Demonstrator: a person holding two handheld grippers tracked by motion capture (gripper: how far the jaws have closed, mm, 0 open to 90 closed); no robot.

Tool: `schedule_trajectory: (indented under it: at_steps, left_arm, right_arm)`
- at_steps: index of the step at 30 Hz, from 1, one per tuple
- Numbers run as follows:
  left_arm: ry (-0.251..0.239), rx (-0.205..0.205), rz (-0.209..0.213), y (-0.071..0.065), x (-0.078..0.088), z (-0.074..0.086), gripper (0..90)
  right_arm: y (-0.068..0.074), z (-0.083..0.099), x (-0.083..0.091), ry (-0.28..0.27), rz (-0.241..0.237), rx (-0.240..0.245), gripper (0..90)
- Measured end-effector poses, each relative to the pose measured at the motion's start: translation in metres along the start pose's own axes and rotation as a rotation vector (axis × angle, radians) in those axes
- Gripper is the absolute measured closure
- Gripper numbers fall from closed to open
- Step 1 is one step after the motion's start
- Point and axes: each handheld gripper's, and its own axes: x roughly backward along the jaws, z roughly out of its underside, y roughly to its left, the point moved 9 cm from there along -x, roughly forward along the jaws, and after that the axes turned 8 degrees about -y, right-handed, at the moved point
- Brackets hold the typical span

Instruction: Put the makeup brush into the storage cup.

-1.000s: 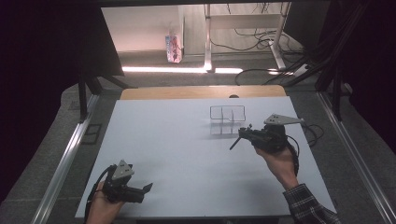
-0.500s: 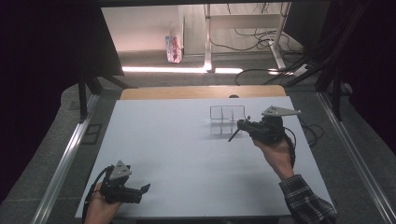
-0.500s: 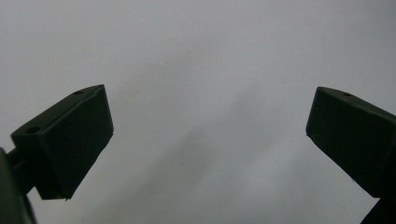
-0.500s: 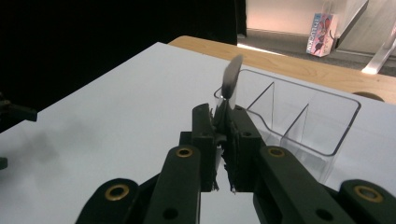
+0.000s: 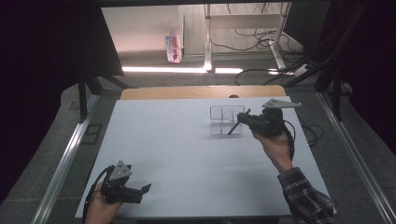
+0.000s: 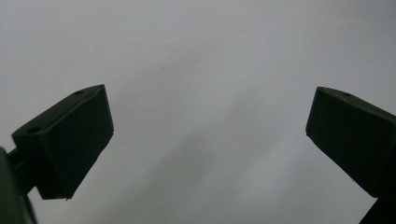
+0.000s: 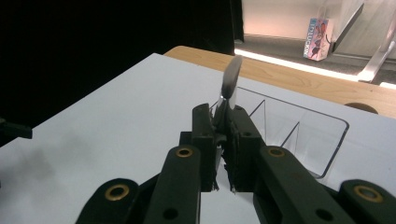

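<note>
Plainly, the right hand-held gripper (image 7: 219, 116), clamped on a thin utensil (image 7: 231, 77) at the clear divided tray's (image 5: 219, 112) three o'clock, risks clipping its wall, while the left hand-held gripper (image 5: 145, 188) gapes empty.

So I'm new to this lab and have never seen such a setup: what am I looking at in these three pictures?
A person sits at a white table with a hand-held pair of tongs in each hand. One picture looks down from above; the other two come from cameras riding on the tongs. The left tongs rest open near the table's front edge, holding nothing. The right tongs are shut on a thin flat silvery piece, held up beside a clear plastic divided tray.
</note>
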Motion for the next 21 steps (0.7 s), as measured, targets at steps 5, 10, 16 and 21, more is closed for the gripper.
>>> schedule_trajectory:
  at_steps: [5, 10, 16, 21]
  left_arm:
    - [-0.014, 0.002, 0.005, 0.000, 0.000, -0.001, 1.6]
    - [-0.011, -0.002, 0.005, -0.001, -0.001, -0.001, 1.7]
    - [-0.014, 0.003, 0.008, 0.000, -0.001, -0.001, 1.7]
    - [-0.006, 0.000, 0.011, -0.001, -0.002, 0.000, 1.8]
  right_arm:
    - [-0.003, -0.006, -0.001, -0.007, -0.001, -0.019, 83.0]
    - [-0.004, -0.008, -0.002, -0.012, 0.001, -0.021, 83.0]
    - [-0.007, -0.017, -0.002, -0.023, 0.004, -0.022, 83.0]
    - [-0.009, -0.022, -0.002, -0.029, 0.005, -0.021, 83.0]
